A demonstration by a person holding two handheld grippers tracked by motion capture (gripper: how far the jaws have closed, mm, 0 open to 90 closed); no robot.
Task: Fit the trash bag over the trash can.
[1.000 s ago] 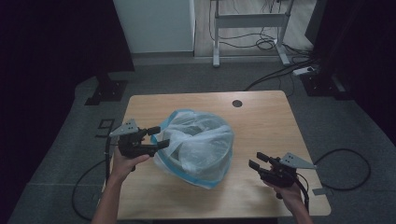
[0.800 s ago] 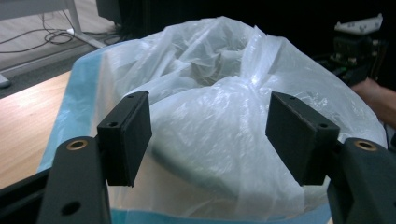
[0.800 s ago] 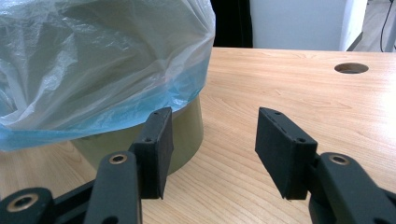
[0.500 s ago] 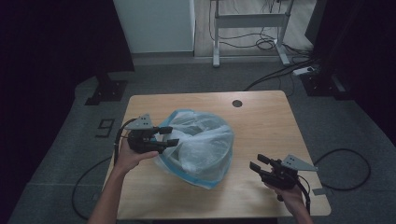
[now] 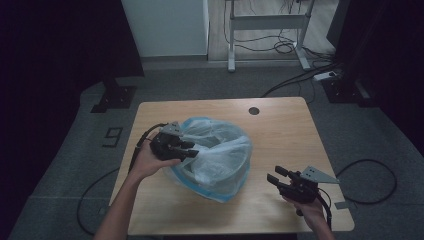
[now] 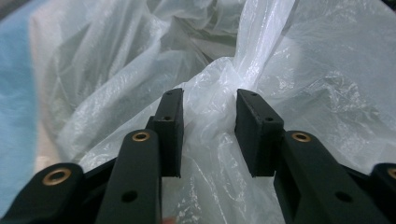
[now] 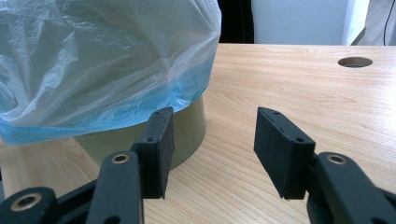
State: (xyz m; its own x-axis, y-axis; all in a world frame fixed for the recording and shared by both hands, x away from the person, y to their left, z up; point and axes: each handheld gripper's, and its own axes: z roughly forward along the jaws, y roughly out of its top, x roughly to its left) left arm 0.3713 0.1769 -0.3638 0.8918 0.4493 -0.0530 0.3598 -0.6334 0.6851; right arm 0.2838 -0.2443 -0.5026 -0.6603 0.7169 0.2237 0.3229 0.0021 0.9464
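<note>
Left claw now over olive bin, closing around its bag; right claw released.

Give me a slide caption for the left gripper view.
Left gripper closing around a bunched fold of the clear plastic bag.

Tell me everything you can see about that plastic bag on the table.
The plastic bag is thin, crinkled and see-through white, with a blue band along its lower edge. It is draped over a round olive-coloured bin that stands on the wooden table, left of the middle. It looks loose and puffed, and the bin's rim shows through it. The left gripper has a bunched fold of it between its jaws, which have just been closing. The right gripper waits apart.
</note>
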